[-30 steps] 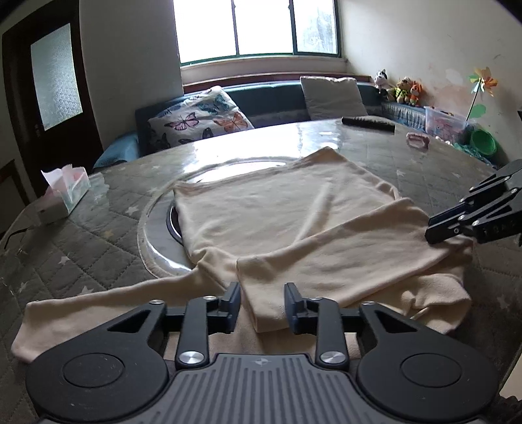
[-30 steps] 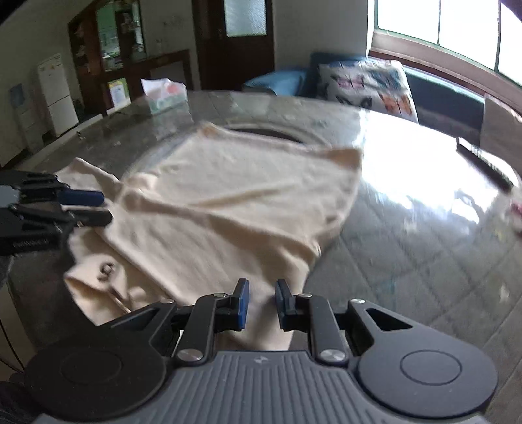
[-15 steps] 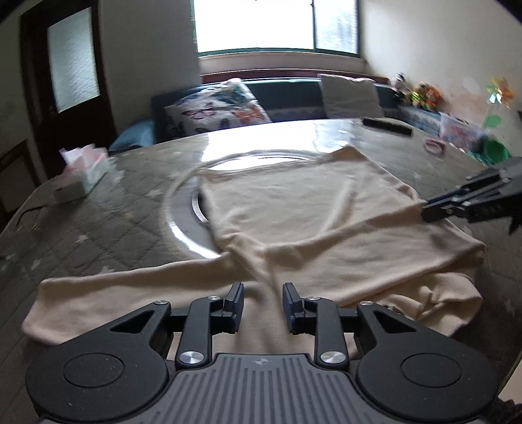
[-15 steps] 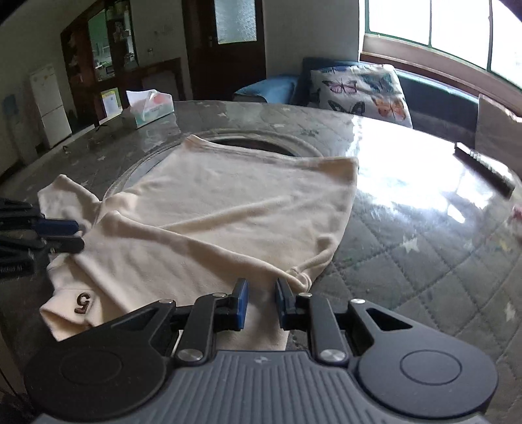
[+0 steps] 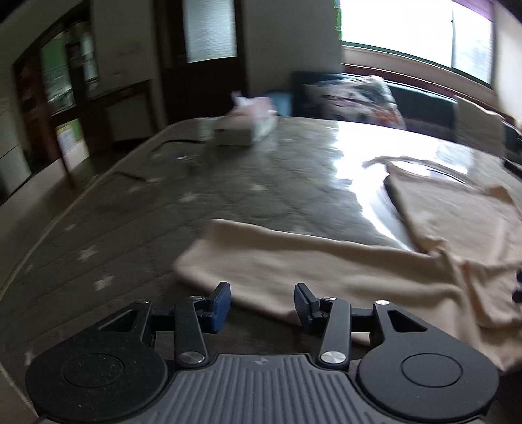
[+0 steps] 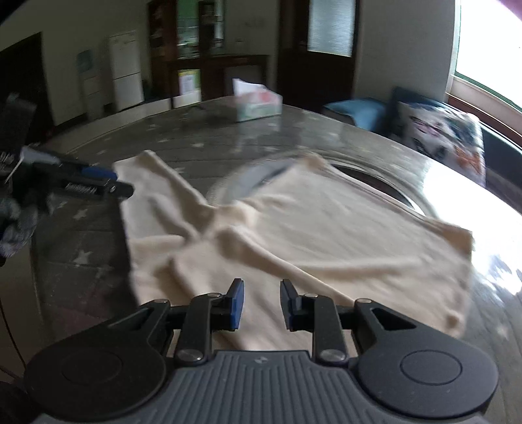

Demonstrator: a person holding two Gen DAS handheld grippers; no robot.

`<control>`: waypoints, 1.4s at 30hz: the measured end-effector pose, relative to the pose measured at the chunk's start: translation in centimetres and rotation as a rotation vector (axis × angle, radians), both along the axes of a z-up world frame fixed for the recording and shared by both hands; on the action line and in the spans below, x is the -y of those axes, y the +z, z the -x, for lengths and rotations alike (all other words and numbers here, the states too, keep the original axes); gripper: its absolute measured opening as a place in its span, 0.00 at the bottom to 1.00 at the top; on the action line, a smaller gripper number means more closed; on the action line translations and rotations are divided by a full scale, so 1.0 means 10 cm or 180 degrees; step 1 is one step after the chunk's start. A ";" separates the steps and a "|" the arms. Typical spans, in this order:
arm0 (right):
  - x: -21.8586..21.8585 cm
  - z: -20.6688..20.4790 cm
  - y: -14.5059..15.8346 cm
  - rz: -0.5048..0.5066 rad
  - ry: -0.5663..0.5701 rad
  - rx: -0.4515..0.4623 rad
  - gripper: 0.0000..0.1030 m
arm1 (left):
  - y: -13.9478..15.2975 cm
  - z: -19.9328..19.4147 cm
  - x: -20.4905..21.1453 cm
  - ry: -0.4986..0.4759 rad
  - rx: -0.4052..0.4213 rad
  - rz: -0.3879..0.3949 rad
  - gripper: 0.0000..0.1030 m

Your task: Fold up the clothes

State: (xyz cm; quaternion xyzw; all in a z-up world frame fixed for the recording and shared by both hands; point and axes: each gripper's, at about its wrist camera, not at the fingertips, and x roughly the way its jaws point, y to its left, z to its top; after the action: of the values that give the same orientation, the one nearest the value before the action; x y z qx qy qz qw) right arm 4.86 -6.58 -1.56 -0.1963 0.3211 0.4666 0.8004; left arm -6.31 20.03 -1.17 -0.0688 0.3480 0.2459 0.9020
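- Lying across the round table [image 6: 195, 146], the cream garment [image 6: 326, 234] was spread with its body over the glass turntable [image 6: 375, 182] at the table's middle and one long sleeve [image 5: 293, 257] stretched out flat toward the table's near edge.
- The left gripper [image 5: 262, 301] hovered just over the cuff end of that sleeve; its jaws had just been opening and stood well apart, with nothing clamped, the sleeve's edge showing below the gap.
- From the right wrist view, the left gripper [image 6: 98, 182] reached in from the side, its blue-padded tips at the sleeve's far end.
- The right gripper [image 6: 259, 303] hung above the garment's near part, by the table's edge; its jaws had just been opening a little and stood moderately apart, holding nothing, cloth lying beneath them.
- A tissue box [image 6: 257, 104] sat on the table's far side, well apart from the garment.
- A butterfly-print cushion [image 6: 440, 137] lay on the bench beyond the table, under the window [image 5: 407, 29].
- Both views were blurred, so finer folds could not be made out.
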 end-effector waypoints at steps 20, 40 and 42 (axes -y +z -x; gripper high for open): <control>-0.12 0.21 0.10 -0.0034 0.0200 0.0184 0.25 | 0.01 0.02 -0.53 0.0620 0.0269 0.0369 0.07; 1.00 -0.02 0.10 -0.0316 -0.0752 0.0071 0.25 | 1.06 -0.68 1.66 -0.1651 0.0926 0.0450 0.05; 1.12 -0.04 0.09 -0.0335 -0.0839 0.0059 0.25 | 1.06 -0.74 1.86 -0.1875 0.0912 0.0491 0.06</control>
State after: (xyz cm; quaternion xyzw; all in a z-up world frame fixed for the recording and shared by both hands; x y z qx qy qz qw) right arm 5.26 -17.76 -0.71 -0.1144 0.3118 0.3717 0.8669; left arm 1.11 1.39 9.38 -0.0672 0.2401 -0.0645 0.9663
